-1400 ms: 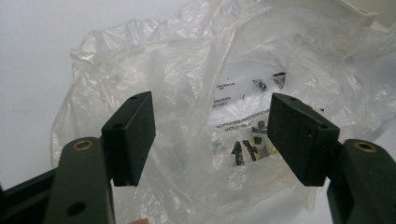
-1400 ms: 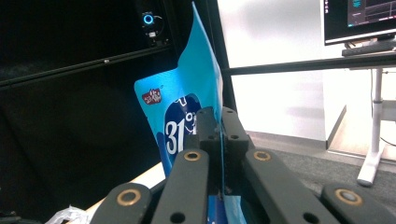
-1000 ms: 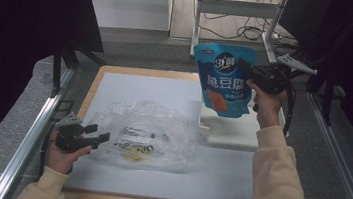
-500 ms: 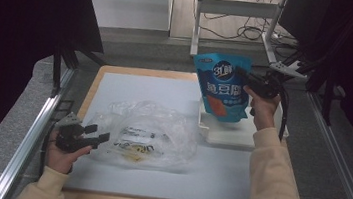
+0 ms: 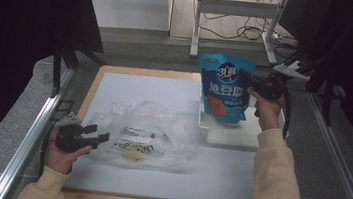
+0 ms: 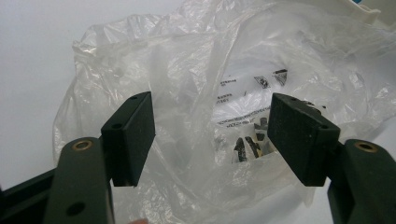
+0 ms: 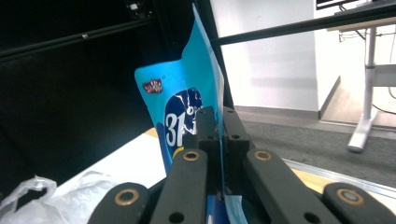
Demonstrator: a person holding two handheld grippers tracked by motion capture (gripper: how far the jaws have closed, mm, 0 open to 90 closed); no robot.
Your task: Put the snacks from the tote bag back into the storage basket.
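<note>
White table mat, metal desk frame

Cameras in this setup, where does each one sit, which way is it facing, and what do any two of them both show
High view: above the person's side, looking forward and down on the table; both forearms, left gripper, right gripper.
Left gripper view: rides the left gripper, looking along its open jaws at the clear plastic bag.
Right gripper view: rides the right gripper, jaws shut on the blue pouch, facing the room's far side.
Shared: high view also shows the bag and pouch.
</note>
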